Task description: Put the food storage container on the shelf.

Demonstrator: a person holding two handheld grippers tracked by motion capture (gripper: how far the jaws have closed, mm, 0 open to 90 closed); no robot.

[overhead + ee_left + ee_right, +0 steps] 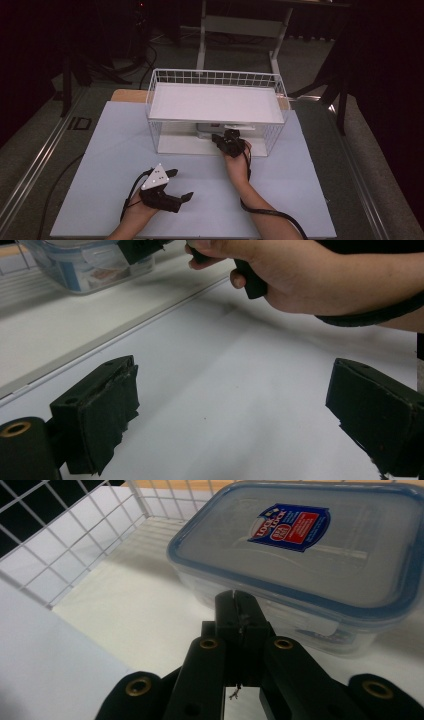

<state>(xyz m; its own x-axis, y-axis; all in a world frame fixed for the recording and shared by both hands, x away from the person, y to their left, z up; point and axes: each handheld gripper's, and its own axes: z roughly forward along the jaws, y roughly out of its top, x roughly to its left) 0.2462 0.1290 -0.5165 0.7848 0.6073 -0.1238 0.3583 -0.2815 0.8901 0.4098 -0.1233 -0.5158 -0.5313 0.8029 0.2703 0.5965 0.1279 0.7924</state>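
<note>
A clear plastic container (pixel 310 555) with a blue-rimmed lid and a red-and-blue label stands on the lower level of a white wire rack (pixel 155 100). My right gripper (pixel 239 612) is shut with nothing between its pads. Its tips point at the container's near wall just below the lid rim; I cannot tell whether they touch it. From above, the right gripper (pixel 220 136) reaches under the rack's top shelf toward the container (pixel 212 128). My left gripper (pixel 181 184) rests low over the table in front of the rack, jaws wide open and empty, pads (pixel 100 415) far apart.
The rack's white top shelf (pixel 215 102) overhangs the container, and wire walls (pixel 60 545) close its sides and back. The pale table (pixel 110 150) stretches around the rack. The right hand (pixel 300 275) and its cable cross the top of the left gripper view. Dark floor and furniture legs lie beyond.
</note>
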